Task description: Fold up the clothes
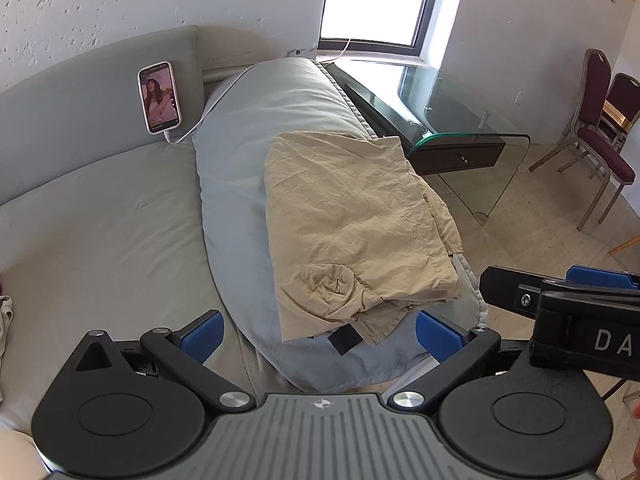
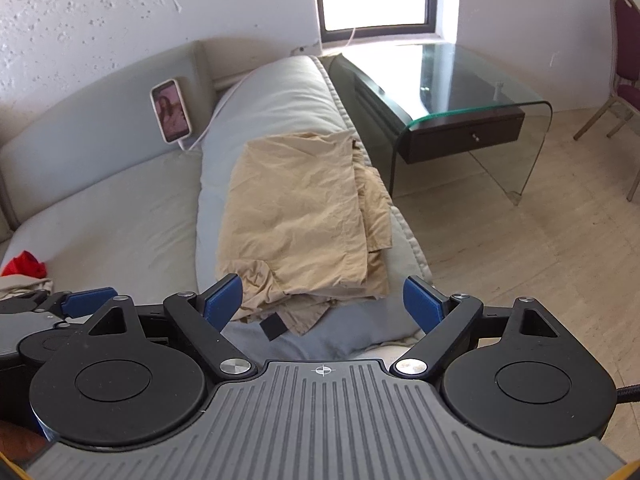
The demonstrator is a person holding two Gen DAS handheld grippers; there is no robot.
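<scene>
Right gripper [image 2: 322, 306] just short of shorts [image 2: 298, 220]

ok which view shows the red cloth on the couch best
The right wrist view: the red cloth lies in plain sight at the far left of the sofa seat, beside a beige garment. The left wrist view shows at most a dark sliver at its left edge, too little to identify.

White letters "DA" (the rest cut off at the frame edge) stand on the black right gripper [image 1: 560, 292] body.
</scene>
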